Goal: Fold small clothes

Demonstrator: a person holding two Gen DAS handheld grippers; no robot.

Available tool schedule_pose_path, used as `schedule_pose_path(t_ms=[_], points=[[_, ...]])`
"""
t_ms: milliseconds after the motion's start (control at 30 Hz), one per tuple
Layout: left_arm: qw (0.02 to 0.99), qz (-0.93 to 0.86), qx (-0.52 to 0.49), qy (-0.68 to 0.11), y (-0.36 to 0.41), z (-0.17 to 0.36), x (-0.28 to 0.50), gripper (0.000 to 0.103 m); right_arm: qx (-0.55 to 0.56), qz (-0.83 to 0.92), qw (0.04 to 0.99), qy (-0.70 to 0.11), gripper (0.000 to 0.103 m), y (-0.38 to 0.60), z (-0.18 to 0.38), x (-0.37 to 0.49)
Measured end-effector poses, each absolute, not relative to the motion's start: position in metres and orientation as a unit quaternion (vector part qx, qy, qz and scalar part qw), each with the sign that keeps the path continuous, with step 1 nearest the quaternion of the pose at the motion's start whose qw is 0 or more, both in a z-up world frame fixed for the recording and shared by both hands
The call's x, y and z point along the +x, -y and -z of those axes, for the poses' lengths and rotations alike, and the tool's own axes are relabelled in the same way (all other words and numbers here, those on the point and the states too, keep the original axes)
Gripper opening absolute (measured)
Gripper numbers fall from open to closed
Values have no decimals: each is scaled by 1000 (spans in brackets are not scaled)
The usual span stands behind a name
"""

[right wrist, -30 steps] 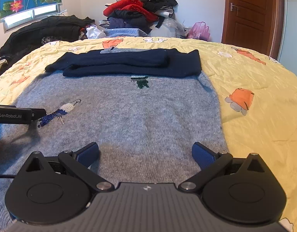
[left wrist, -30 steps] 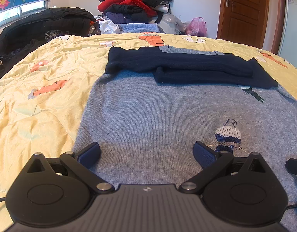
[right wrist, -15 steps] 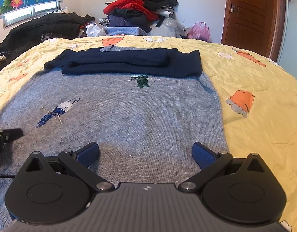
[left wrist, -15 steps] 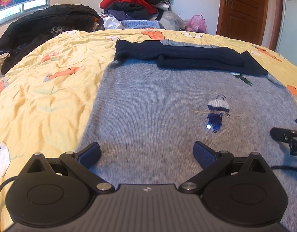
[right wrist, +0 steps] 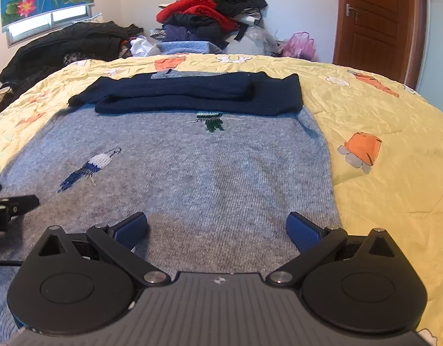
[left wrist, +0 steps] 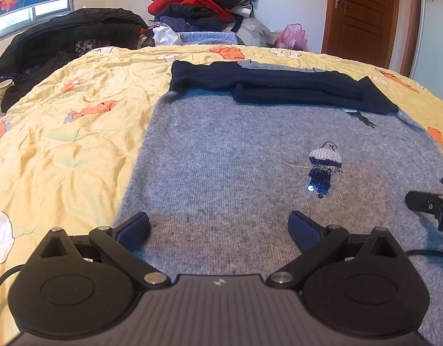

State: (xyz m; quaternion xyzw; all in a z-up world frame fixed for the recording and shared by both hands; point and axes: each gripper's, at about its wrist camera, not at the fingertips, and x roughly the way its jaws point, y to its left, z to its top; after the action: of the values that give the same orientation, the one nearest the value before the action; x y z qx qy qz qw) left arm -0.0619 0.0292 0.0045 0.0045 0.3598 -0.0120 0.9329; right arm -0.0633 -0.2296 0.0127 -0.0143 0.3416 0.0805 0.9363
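Observation:
A grey knit sweater (left wrist: 236, 155) lies flat on the bed, with a sequinned bird patch (left wrist: 324, 167) and navy sleeves (left wrist: 279, 86) folded across its far end. It also fills the right wrist view (right wrist: 221, 167), navy sleeves (right wrist: 192, 92) at the far end. My left gripper (left wrist: 218, 227) is open and empty, low over the sweater's near left part. My right gripper (right wrist: 217, 227) is open and empty over the near right part. Each gripper's tip shows at the edge of the other's view.
The bed has a yellow quilt (left wrist: 63, 132) with orange prints. A pile of clothes (left wrist: 204, 3) and a pink bag (left wrist: 292, 36) stand beyond the bed. A black coat (left wrist: 63, 37) lies at the far left. A brown door (right wrist: 377, 20) is at the right.
Both grippers have drawn back toward the sweater's near edge, so more of the sweater shows. The left one has also shifted left. Both stayed open.

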Motion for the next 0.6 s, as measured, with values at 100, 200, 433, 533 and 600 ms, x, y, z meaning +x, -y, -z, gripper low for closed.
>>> schedule_pose_path(t_ms=[100, 200, 433, 533, 600], points=[[933, 16, 5, -360, -30, -5, -61, 103, -31, -98, 930, -352, 102, 235, -19, -73], [933, 20, 3, -360, -31, -5, -60, 103, -13, -118, 930, -347, 102, 263, -34, -98], [933, 19, 6, -360, -29, -4, -59, 103, -2, 37, 937, -347, 102, 398, -61, -164], [933, 19, 7, -360, -29, -5, -59, 103, -15, 121, 932, -340, 102, 454, -72, -201], [933, 19, 8, -361, -29, -5, -59, 103, -58, 178, 920, -343, 102, 481, -78, -223]])
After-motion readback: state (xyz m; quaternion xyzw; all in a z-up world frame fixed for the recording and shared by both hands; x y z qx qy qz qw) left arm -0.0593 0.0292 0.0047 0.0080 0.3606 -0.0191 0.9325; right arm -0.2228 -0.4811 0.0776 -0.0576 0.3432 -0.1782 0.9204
